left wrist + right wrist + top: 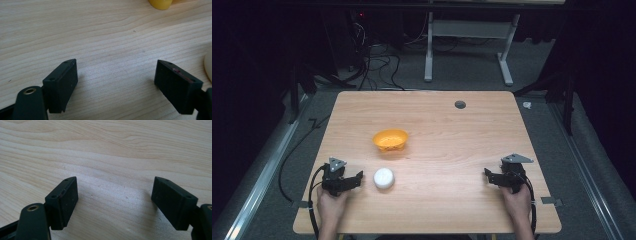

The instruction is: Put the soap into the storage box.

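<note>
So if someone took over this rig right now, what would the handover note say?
Left gripper: open, holding nothing, low over the table just left of the white round piece.
Right gripper: open, holding nothing, near the table's right edge, bare wood between its fingers.
The orange bowl sits a little beyond the white piece, apart from it.
Done: nothing visibly grasped or moved.
Left: probably grasp the white piece with the left gripper; the bowl looks the likely target.

No readable text, label, brand, number or sign appears on anything in the high view or either gripper view.
</note>
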A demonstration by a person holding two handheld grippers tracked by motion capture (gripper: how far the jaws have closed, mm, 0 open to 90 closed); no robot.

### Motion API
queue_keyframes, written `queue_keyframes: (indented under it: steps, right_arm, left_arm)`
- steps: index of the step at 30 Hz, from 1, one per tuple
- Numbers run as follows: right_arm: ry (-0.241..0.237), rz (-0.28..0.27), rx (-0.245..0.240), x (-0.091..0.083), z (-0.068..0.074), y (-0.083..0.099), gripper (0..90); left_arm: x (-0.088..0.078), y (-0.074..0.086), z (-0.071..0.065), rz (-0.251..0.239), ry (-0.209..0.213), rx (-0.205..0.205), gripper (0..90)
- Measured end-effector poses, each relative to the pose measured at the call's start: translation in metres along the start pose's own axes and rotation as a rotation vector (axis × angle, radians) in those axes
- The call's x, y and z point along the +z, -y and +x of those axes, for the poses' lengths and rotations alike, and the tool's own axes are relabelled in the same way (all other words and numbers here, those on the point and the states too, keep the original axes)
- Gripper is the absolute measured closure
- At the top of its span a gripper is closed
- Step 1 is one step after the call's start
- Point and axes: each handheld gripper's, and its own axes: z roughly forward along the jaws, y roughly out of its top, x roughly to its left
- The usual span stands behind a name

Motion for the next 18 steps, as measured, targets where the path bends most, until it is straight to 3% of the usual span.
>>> queue_keyframes:
  steps: [16,18]
  right_arm:
    - [-0.001,0.0,-0.005,0.0,-0.0002,0.0001,22.0]
    - [-0.001,0.0,-0.005,0.0,-0.0002,0.0001,22.0]
  left_arm:
    - [-0.0027,0.0006,-0.0016,0.007,0.022,0.015,20.6]
    - [-0.006,0.0009,-0.0026,-0.023,0.045,0.006,24.9]
